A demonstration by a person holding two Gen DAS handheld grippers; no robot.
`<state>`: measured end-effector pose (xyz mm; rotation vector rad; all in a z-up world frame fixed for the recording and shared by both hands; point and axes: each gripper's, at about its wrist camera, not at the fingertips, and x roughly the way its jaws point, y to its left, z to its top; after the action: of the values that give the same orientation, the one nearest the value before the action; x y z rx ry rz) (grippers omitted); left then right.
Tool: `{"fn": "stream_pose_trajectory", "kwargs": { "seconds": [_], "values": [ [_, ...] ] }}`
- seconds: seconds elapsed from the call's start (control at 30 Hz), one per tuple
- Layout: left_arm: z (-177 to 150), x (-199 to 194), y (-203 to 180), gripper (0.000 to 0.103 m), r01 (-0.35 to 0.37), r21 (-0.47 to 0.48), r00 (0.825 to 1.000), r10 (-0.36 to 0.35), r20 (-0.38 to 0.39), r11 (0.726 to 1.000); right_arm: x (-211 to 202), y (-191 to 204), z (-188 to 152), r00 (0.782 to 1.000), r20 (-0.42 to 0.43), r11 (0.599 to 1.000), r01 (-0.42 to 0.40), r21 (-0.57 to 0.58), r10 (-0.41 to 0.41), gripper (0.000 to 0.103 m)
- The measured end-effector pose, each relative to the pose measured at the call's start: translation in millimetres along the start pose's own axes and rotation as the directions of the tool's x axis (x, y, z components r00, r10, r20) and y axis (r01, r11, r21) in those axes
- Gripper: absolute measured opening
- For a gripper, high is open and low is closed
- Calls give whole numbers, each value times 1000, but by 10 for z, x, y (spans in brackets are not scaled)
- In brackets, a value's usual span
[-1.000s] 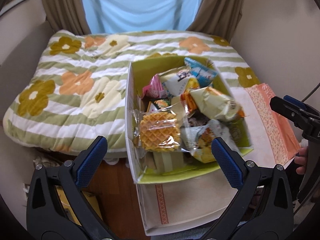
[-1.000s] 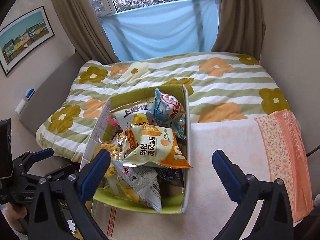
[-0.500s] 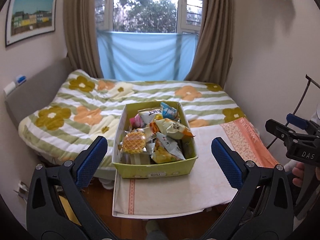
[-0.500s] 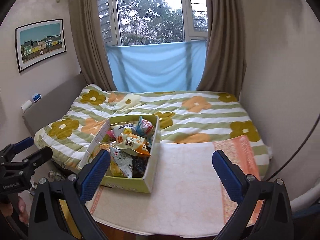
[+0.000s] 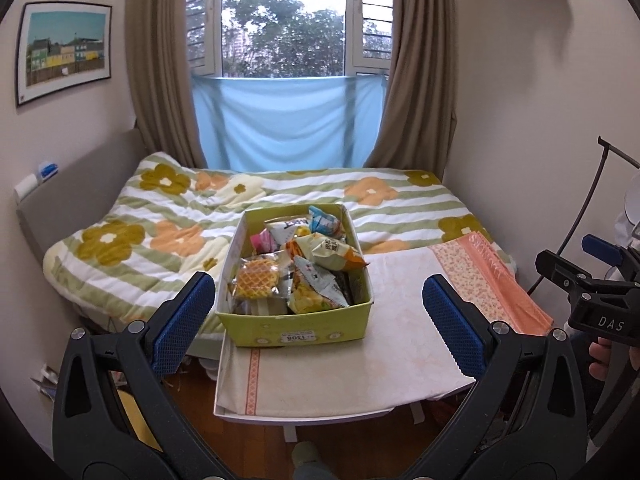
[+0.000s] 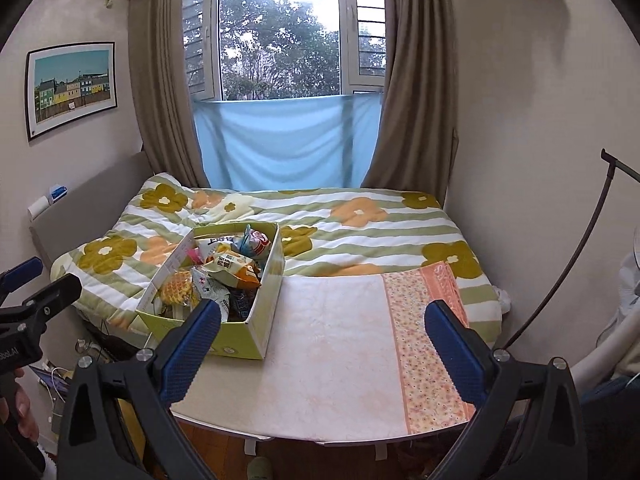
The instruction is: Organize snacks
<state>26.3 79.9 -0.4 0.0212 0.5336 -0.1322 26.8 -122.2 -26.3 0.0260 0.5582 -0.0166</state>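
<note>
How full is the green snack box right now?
Full. The green snack box is heaped with packets; a waffle pack and an orange-and-white packet rise above its rim. Neither gripper holds anything.

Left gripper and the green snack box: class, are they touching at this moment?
Apart. In the right wrist view the left gripper hangs at the far left, with bedding visible between it and the green snack box. In its own view its open fingers hold nothing.
</note>
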Motion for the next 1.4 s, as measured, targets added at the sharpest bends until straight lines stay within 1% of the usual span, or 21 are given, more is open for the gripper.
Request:
{"fn": "stream_pose_trajectory", "kwargs": {
  "seconds": [0.23, 0.6, 0.87, 1.4],
  "values": [
    [7, 39, -39, 103, -1, -1, 1000, 1, 3, 1000, -2, -39, -5, 1000, 10, 1000, 4, -1, -4, 102],
    [45, 132, -38, 103, -10, -1, 1000, 10, -2, 1000, 83, -61, 13, 1000, -1, 1000, 3, 7, -3, 102],
    [46, 157, -41, 103, -17, 1, 1000, 17, -2, 1000, 63, -81, 26, 1000, 4, 1000, 9, 14, -9, 102],
    [49, 176, -53, 103, -8, -7, 1000, 8, -8, 1000, 74, -133, 59, 1000, -7, 999, 24, 30, -23, 102]
  ]
}}
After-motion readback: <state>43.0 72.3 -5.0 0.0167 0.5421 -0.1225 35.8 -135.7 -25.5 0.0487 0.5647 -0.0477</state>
